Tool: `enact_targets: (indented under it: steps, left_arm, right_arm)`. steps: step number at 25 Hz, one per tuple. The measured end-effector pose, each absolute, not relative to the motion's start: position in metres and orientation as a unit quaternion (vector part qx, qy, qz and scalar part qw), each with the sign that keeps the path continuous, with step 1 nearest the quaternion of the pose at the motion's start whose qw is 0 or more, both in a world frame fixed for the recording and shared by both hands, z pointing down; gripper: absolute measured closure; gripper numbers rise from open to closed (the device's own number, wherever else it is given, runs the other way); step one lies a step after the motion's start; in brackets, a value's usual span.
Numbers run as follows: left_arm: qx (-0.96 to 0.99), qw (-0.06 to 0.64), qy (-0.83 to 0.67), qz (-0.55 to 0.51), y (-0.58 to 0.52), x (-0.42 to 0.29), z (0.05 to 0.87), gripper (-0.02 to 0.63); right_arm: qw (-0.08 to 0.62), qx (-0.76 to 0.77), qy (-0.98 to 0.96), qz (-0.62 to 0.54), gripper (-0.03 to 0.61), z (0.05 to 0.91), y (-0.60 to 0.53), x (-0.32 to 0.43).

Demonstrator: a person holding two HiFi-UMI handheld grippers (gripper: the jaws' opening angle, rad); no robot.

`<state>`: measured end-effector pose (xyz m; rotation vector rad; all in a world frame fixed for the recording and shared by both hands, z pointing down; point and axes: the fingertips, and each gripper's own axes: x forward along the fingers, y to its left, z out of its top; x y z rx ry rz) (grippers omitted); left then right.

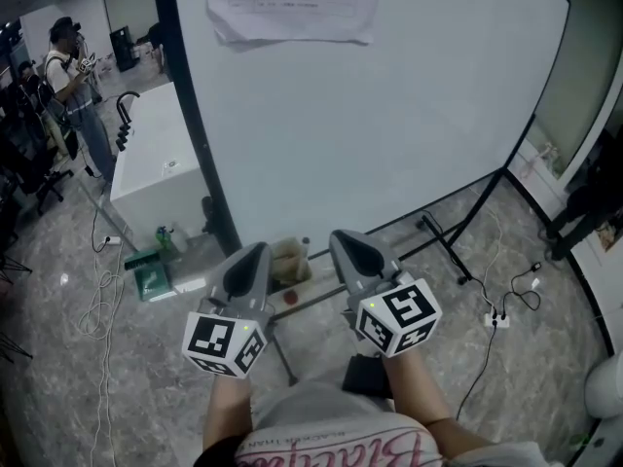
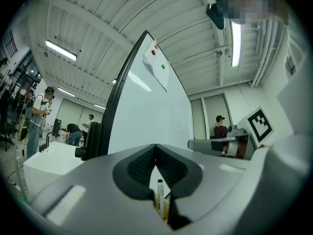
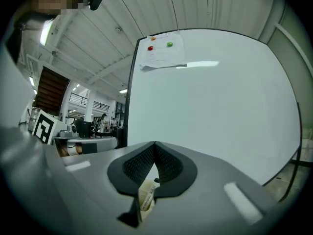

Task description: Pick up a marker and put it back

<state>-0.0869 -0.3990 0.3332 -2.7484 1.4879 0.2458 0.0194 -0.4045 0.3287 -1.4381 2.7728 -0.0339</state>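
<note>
— How many grippers?
— Two grey plastic ones: left gripper (image 1: pixel 259 251), right gripper (image 1: pixel 340 236).
— And ahead of them?
— One large white whiteboard (image 1: pixel 389 115), one white paper sheet (image 1: pixel 292 3), three round magnets: red magnet (image 3: pixel 150 48), green magnet (image 3: pixel 169 44), orange magnet (image 3: pixel 152 37).
— Markers?
— One beige pot (image 1: pixel 289 261), and only one black-capped white marker (image 2: pixel 160 192) that I can count.

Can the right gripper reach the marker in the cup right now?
Probably yes: nothing stands between the right gripper and the marker in the cup, though its jaws are shut and must open first.
</note>
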Motion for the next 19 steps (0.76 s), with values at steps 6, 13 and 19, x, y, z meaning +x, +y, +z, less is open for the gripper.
enact_targets:
  steps: [6,13,19]
  left_arm:
    - [-0.877,0.01,0.475,0.078,-0.3959,-0.0872,0.3291,0.614]
    - [-0.875,0.011,0.477,0.079,-0.3968,-0.0868,0.3275,0.614]
    - [-0.875,0.015,0.477,0.082,-0.3991,-0.0862,0.3247,0.614]
  right_arm:
    - [0.015,-0.461,0.887,-0.01,0.578,0.3275,-0.4013,0.0205]
    - [0.017,-0.458,0.889,-0.008,0.578,0.3259,-0.4016,0.0208]
    - [0.019,-0.453,0.891,-0.002,0.578,0.3226,-0.4025,0.0191]
